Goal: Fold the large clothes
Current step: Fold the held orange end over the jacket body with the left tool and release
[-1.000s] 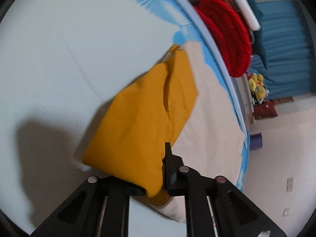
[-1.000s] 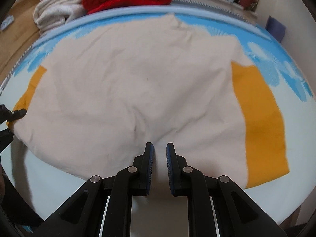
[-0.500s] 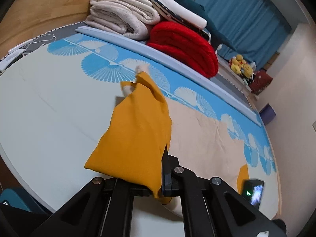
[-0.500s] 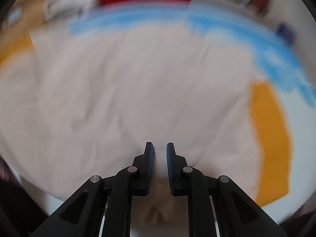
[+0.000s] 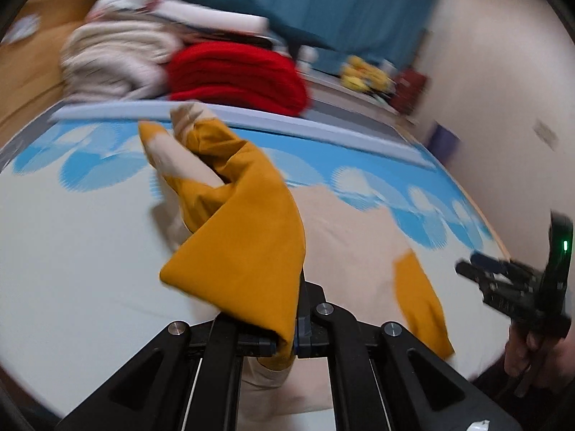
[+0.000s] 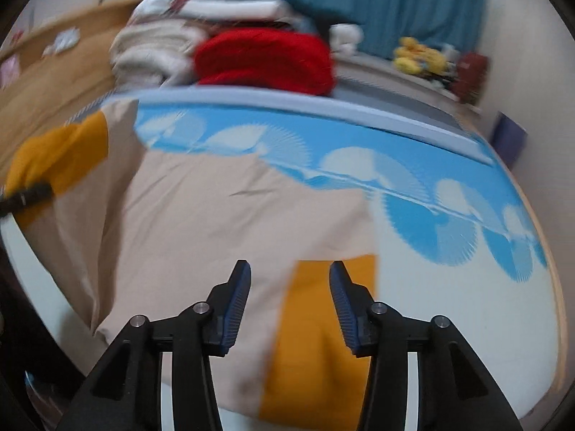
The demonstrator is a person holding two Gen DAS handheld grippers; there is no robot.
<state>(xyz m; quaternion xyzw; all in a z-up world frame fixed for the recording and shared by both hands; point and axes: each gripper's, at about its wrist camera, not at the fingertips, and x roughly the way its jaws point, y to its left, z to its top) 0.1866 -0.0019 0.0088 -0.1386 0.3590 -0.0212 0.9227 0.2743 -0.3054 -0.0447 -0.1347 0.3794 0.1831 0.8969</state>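
Note:
A large beige garment with mustard-yellow sleeves [image 6: 215,215] lies spread on a white and blue patterned mat. My left gripper [image 5: 285,344] is shut on the left yellow sleeve [image 5: 244,244] and holds it lifted above the mat; the sleeve drapes over the fingers. In the right wrist view the same lifted sleeve [image 6: 57,158] shows at far left. My right gripper [image 6: 290,305] is open, its fingers either side of the right yellow sleeve [image 6: 316,341], just above it. The right gripper also shows in the left wrist view [image 5: 481,276] at far right.
A pile of folded red [image 6: 266,57], cream and dark bedding [image 6: 154,50] lies behind the mat's far edge. Blue curtains [image 6: 388,3], yellow soft toys [image 6: 417,57] and a wall stand behind. The mat's [image 6: 467,305] near edge curves at the bottom right.
My right gripper opened and moved right, over the right yellow sleeve. My left gripper lifted the left sleeve higher and swung toward the garment's middle.

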